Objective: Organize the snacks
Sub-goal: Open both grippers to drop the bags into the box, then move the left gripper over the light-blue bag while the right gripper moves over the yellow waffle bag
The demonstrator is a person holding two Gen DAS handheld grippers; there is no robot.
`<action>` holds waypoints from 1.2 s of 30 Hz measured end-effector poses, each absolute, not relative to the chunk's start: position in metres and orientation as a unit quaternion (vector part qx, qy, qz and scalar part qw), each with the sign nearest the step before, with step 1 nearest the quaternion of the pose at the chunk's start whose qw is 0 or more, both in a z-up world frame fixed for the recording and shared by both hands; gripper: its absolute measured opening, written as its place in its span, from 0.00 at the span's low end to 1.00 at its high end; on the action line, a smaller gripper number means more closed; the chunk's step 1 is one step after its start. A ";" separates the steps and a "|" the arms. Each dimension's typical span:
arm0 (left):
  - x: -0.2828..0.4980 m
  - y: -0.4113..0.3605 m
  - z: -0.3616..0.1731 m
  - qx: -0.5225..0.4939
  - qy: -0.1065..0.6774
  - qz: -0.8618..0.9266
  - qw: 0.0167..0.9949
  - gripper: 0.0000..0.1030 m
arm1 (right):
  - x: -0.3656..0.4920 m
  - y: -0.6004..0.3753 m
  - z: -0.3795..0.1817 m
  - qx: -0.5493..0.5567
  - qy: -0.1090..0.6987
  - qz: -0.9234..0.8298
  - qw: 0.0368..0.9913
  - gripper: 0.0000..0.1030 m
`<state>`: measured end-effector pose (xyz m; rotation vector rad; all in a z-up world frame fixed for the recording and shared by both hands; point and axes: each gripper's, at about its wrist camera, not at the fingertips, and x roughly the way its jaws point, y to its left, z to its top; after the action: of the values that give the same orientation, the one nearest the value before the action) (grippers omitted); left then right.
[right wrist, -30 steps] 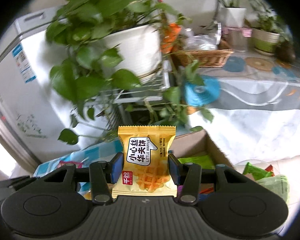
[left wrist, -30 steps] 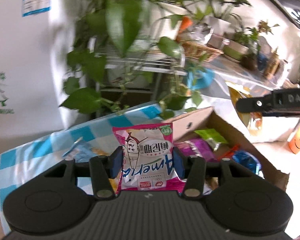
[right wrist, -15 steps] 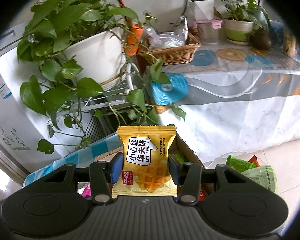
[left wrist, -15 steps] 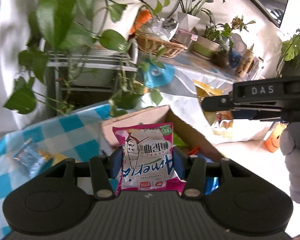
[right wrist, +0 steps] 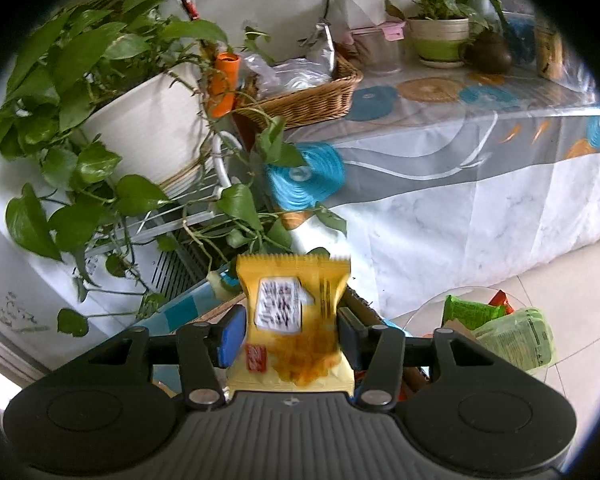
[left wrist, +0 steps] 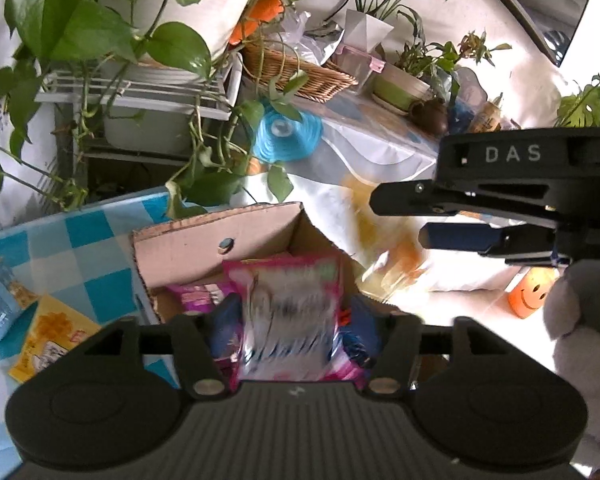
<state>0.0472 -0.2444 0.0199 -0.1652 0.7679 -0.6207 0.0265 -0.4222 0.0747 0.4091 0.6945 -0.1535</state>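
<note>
Slipping between opening jaws, a blurred pink snack packet [left wrist: 290, 316] hangs over the cardboard box [left wrist: 220, 240] at lower centre; the left gripper [left wrist: 292, 328] no longer presses it. The right gripper [right wrist: 288, 332], jaws also opening, has a yellow waffle packet [right wrist: 292, 312] between them, pads just apart from it.

Pink snack packet [left wrist: 290, 312] between opening left claw [left wrist: 292, 326]
</note>
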 end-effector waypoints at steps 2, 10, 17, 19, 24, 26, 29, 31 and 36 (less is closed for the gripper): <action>0.046 -0.244 0.022 -0.077 0.362 -0.301 0.879 0.73 | 0.027 -0.425 0.075 0.208 0.335 -0.078 0.916 0.64; 0.047 -0.228 0.030 -0.064 0.357 -0.295 0.884 0.75 | 0.026 -0.424 0.077 0.217 0.328 -0.076 0.916 0.68; 0.054 -0.205 0.033 -0.062 0.360 -0.273 0.890 0.76 | 0.031 -0.417 0.075 0.211 0.334 -0.065 0.916 0.70; 0.056 -0.195 0.033 -0.064 0.364 -0.267 0.890 0.76 | 0.032 -0.414 0.075 0.210 0.336 -0.062 0.916 0.71; 0.066 -0.166 0.031 -0.062 0.374 -0.241 0.893 0.79 | 0.036 -0.405 0.074 0.203 0.341 -0.048 0.917 0.71; 0.070 -0.152 0.030 -0.063 0.376 -0.227 0.896 0.80 | 0.037 -0.401 0.073 0.198 0.343 -0.042 0.917 0.72; 0.078 -0.133 0.028 -0.066 0.383 -0.204 0.899 0.80 | 0.039 -0.394 0.073 0.191 0.344 -0.033 0.919 0.74; 0.084 -0.121 0.026 -0.072 0.387 -0.191 0.899 0.80 | 0.041 -0.389 0.073 0.185 0.346 -0.026 0.920 0.75; 0.097 -0.095 0.023 -0.078 0.387 -0.154 0.906 0.80 | 0.044 -0.377 0.072 0.174 0.350 -0.014 0.920 0.75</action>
<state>0.0971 -0.0950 0.0234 -0.1616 0.7994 -0.3172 0.0442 -0.3771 0.0717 0.3579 0.7185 -0.0280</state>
